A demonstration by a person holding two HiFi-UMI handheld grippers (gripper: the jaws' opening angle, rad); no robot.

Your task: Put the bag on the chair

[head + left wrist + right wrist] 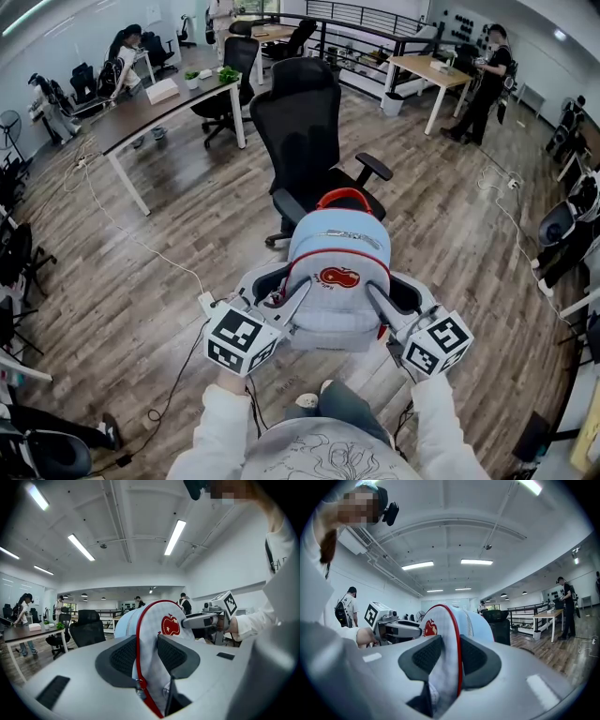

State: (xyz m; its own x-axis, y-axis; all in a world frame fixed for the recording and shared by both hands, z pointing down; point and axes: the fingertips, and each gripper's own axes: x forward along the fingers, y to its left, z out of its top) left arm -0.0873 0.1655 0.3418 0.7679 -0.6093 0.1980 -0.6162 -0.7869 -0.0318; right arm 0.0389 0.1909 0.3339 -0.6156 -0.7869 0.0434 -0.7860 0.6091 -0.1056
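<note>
**White sleeves (214, 439) extended: load carried, set-down outstanding**

White sleeves at 6 o'clock of the head view lead out to the two hand-held tools.

**Tool state.**
- Left gripper (302, 289) is clamped on the near-left side panel of the light-blue fabric bag (337, 272), which has red piping and a red apple badge. Its own view shows both dark ribbed pads (124, 656) pressed onto the red-edged cloth.
- Right gripper (373, 292) is closed in the same way on the opposite side panel, with fabric pinched tight between its pads.

**Load.** The bag hangs upright between the two tools, clear of the brown plank floor (422, 234), with its red top handle (343, 191) at 12 o'clock.

**Target.** A black mesh office chair (302, 122) stands just beyond the bag at 12 o'clock, its seat side facing the person. The black armrests (373, 169) sit at about 10 and 2 o'clock of the bag. The seat is mostly hidden behind the bag, so I cannot tell whether the bag's base has reached its front edge.

**Assessment.** The step in hand appears to be the carry forward and lowering onto the seat.

**Recommendations.**
- Hold both grips level so the bag does not tip.
- Bring the base above the seat edge and pass it between the armrests without brushing them.
- Avoid pushing the chair, which would likely roll or swivel away.
- Lower until the seat takes the weight, with the bag's back panel resting towards the backrest.
- Open both tools together only once the bag sits steady.
</note>
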